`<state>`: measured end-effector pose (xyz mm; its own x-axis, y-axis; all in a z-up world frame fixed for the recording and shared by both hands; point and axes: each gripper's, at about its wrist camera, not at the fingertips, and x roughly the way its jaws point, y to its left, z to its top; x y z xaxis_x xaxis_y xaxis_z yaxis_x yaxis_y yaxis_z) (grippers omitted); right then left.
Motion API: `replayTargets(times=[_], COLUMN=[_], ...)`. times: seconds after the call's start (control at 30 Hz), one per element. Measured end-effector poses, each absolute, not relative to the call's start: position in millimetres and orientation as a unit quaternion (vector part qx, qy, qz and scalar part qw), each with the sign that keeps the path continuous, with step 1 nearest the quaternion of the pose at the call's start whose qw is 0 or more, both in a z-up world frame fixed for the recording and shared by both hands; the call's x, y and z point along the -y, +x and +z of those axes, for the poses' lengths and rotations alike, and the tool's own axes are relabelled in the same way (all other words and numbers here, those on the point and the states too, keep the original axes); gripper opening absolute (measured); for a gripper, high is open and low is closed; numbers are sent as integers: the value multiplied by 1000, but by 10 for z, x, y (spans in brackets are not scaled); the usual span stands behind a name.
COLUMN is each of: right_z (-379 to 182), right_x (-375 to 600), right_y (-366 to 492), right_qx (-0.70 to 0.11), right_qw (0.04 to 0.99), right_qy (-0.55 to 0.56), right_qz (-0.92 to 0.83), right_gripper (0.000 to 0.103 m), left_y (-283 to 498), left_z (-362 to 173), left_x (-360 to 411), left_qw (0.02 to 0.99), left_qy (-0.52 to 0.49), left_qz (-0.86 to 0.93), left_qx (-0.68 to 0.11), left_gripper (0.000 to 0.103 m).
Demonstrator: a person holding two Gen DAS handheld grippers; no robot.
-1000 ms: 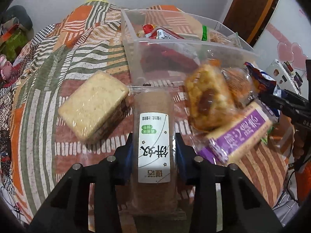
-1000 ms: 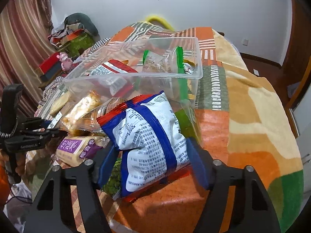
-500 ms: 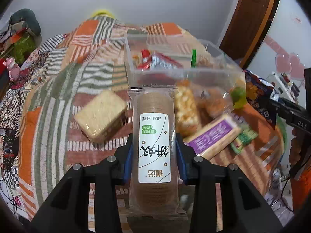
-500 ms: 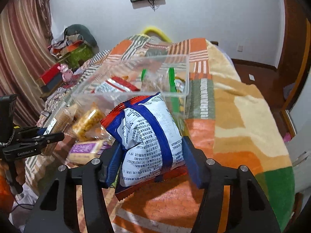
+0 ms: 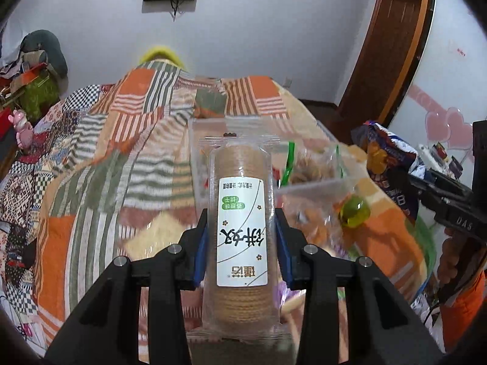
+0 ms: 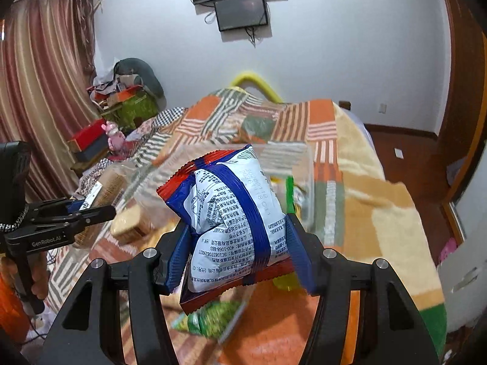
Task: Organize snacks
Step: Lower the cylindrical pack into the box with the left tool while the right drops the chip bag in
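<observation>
The left gripper (image 5: 242,237) is clamped on a clear sleeve of round biscuits (image 5: 241,213), its blue pads (image 5: 201,246) pressed against both sides of the white label. The sleeve stands lengthwise along the fingers, in the air above the patchwork blanket (image 5: 121,140), and its far end overlaps the near wall of the clear bin (image 5: 307,187). The bin sits on the blanket; inside it a clear bag with a green strip (image 5: 289,164) is visible.

The right gripper (image 6: 236,255) pinches a puffy blue and white snack bag (image 6: 234,213) with a red edge, squeezing its lower half between the blue pads (image 6: 299,249). The bag is off the blanket, in front of the bin (image 6: 304,179) in the right wrist view.

Left of the bin, on the blanket, lies a pale square cracker pack (image 5: 158,234), blurred. In front of the bin, a wrapped yellow-green sweet (image 5: 354,211) and some other wrapped snacks lie in a blurred heap; I cannot tell them apart. Below the snack bag, near the bin's front, a green packet (image 6: 213,319) lies on the orange part of the blanket.

A black screen (image 6: 240,9) hangs on the white wall beyond the bin.
</observation>
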<state>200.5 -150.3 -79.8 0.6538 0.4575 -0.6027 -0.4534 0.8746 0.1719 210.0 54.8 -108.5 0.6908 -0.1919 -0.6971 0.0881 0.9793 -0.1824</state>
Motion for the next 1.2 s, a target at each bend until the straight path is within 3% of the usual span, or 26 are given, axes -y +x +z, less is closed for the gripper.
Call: replayTargets(times=[0.33, 0.87, 0.93, 1.2], right_z=[-786, -1119, -1149, -1085], right_x=[1180, 772, 751, 752], right_y=[2406, 2888, 2908, 2867], right_qx=[-335, -403, -408, -407], right_qw=[904, 874, 872, 873], right_qy=[6, -29, -33, -33], right_qz=[264, 271, 270, 267], right_gripper=[56, 57, 58, 72], left_y=[2666, 3342, 3384, 3341], left_z=[-1019, -1395, -1388, -1307], left_x=[-518, -547, -546, -507], left_qw=[923, 905, 907, 913], left_qy=[-63, -69, -64, -49], left_qz=[-69, -67, -63, -61], left_qx=[-374, -415, -410, -401], left_gripper=[38, 38, 33, 33])
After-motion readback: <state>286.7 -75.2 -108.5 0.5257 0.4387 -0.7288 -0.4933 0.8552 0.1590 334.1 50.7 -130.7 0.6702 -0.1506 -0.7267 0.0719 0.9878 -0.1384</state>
